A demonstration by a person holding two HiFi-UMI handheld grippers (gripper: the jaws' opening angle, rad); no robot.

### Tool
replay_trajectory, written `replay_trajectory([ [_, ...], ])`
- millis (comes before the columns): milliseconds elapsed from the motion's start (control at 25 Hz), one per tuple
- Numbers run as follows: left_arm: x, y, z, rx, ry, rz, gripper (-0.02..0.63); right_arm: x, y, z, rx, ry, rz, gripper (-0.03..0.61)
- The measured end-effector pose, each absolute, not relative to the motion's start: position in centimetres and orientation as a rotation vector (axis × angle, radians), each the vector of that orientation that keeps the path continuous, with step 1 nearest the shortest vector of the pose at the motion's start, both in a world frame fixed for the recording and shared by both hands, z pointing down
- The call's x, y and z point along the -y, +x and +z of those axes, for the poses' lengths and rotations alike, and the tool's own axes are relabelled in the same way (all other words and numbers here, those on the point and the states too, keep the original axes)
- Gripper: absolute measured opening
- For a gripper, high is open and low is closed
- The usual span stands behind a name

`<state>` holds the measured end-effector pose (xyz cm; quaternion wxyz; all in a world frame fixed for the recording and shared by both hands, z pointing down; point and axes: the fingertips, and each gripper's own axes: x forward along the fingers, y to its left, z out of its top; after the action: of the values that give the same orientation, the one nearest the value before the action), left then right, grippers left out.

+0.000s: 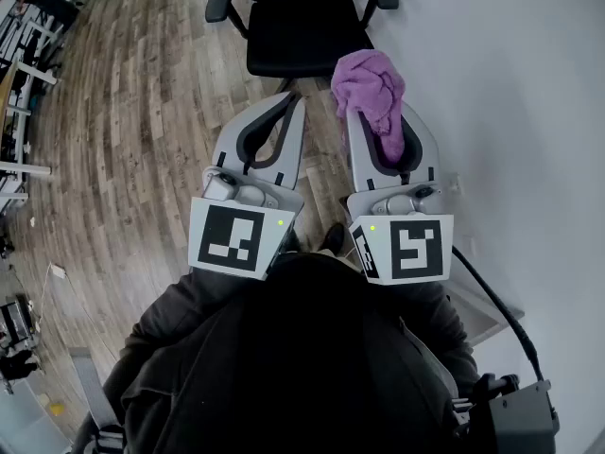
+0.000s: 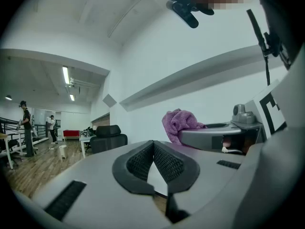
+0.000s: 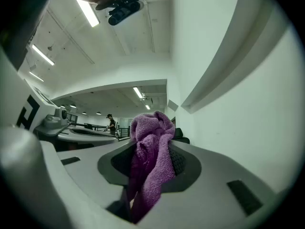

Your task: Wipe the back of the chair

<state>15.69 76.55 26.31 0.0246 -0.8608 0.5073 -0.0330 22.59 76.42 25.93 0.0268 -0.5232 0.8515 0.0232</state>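
Observation:
A black office chair (image 1: 304, 22) with armrests stands ahead of me on the wood floor, near a white wall. My right gripper (image 1: 380, 112) is shut on a purple cloth (image 1: 371, 91), which bunches above the jaws and hangs between them (image 3: 151, 161). My left gripper (image 1: 290, 102) is shut with nothing in it; its ribbed pads (image 2: 153, 160) meet at the tips. Both grippers are held side by side, short of the chair's seat. The cloth (image 2: 179, 122) also shows in the left gripper view, and a black chair (image 2: 108, 138) stands far off.
A white wall (image 1: 510, 93) runs along the right. Metal-framed desks (image 1: 24, 74) line the left edge. Two people (image 2: 26, 123) stand far off in the room. A black cable (image 1: 501, 310) trails from the right gripper.

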Motion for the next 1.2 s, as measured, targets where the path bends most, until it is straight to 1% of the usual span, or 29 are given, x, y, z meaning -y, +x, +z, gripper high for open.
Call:
replay_trajectory([
  [240, -76.1, 16.9, 26.7, -1.571, -2.668, -0.102, 0.009, -76.0, 23.8, 26.2, -2.625, -1.610, 0.071, 0.119],
  [520, -74.8, 20.9, 27.8, -1.577, -2.669, -0.114, 0.009, -74.6, 27.8, 27.4, -2.629, -1.607, 0.035, 0.120],
  [680, -74.1, 21.7, 28.7, -1.597, -2.681, -0.137, 0.009, -73.6, 28.9, 27.8, -2.611, -1.568, -0.009, 0.120],
  [1000, -69.1, 19.0, 29.4, -1.650, -2.688, -0.138, 0.009, -68.7, 26.4, 28.6, -2.653, -1.546, -0.053, 0.120],
  [1200, -61.8, 14.3, 30.3, -1.728, -2.680, -0.066, 0.009, -61.8, 23.9, 29.8, -2.649, -1.576, -0.074, 0.120],
])
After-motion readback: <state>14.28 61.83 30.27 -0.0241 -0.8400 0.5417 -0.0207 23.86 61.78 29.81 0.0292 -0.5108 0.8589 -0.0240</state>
